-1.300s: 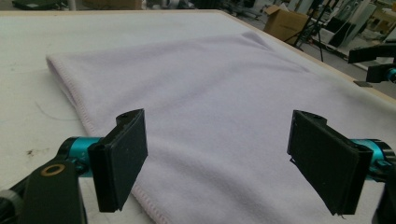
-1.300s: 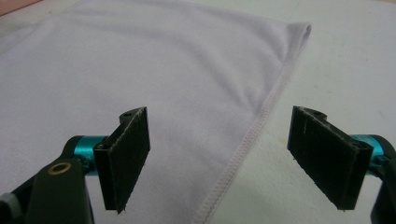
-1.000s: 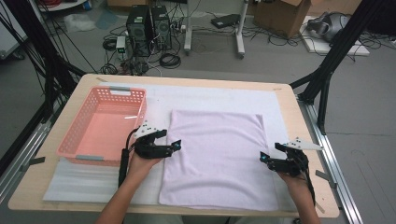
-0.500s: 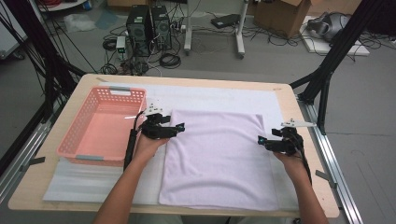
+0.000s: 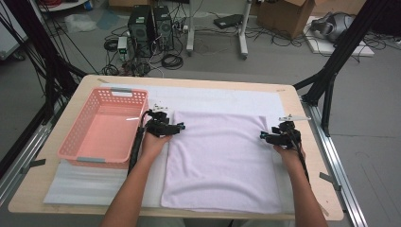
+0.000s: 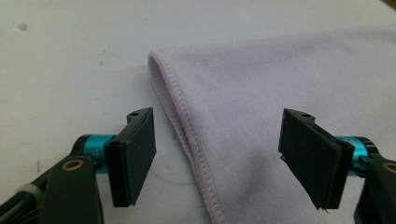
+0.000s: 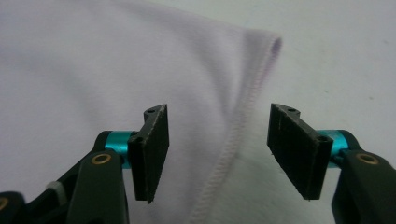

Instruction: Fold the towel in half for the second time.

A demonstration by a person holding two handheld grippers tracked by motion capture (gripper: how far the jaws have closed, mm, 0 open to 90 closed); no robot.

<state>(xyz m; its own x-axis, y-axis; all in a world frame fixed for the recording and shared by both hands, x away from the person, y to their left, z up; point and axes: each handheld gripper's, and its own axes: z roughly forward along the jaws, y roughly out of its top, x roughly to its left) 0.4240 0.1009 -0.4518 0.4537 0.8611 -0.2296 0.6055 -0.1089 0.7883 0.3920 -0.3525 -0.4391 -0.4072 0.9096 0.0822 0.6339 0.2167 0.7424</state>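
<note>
The high view looks forward and down from above the person's side onto the whole wooden worktop. Each gripper view rides low and close, looking along its own black jaws. All three views share the pale lilac fleece towel: the left gripper view faces its far-left corner, the right gripper view its far-right corner.

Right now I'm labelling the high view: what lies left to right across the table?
Pink basket → left gripper → lilac towel → right gripper
</note>
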